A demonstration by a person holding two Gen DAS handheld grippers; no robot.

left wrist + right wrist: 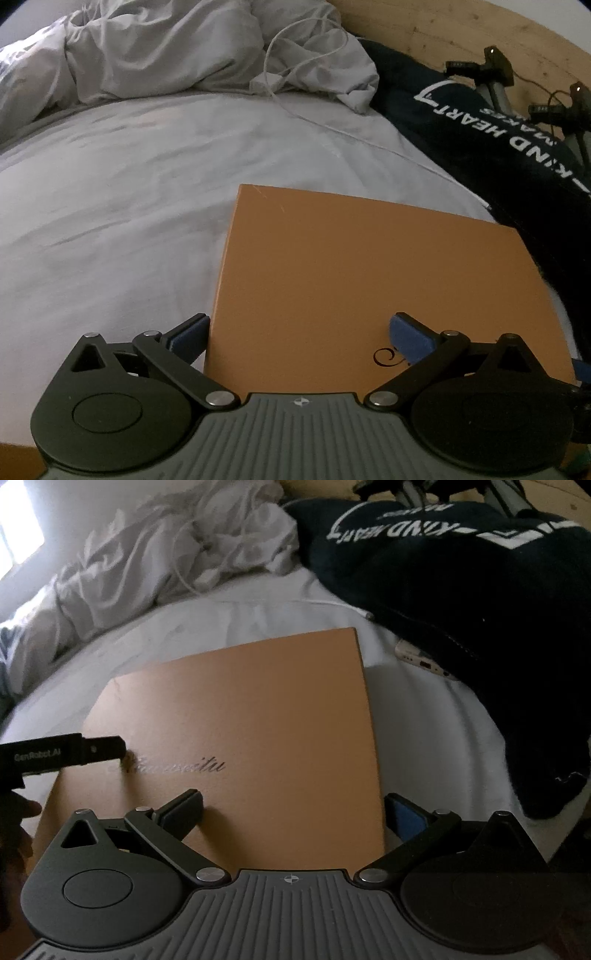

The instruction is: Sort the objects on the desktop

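White bedsheet (129,192) bears orange box (369,277); both grippers gape over it

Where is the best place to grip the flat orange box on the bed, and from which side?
Grip the orange box by its near side edges. It lies flat, wide and thin on the bed sheet. The left gripper and right gripper are open, each straddling one edge, so closing there probably works.

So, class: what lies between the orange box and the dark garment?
In the right wrist view, white bedsheet separates the orange box from the dark garment, where a phone pokes out.
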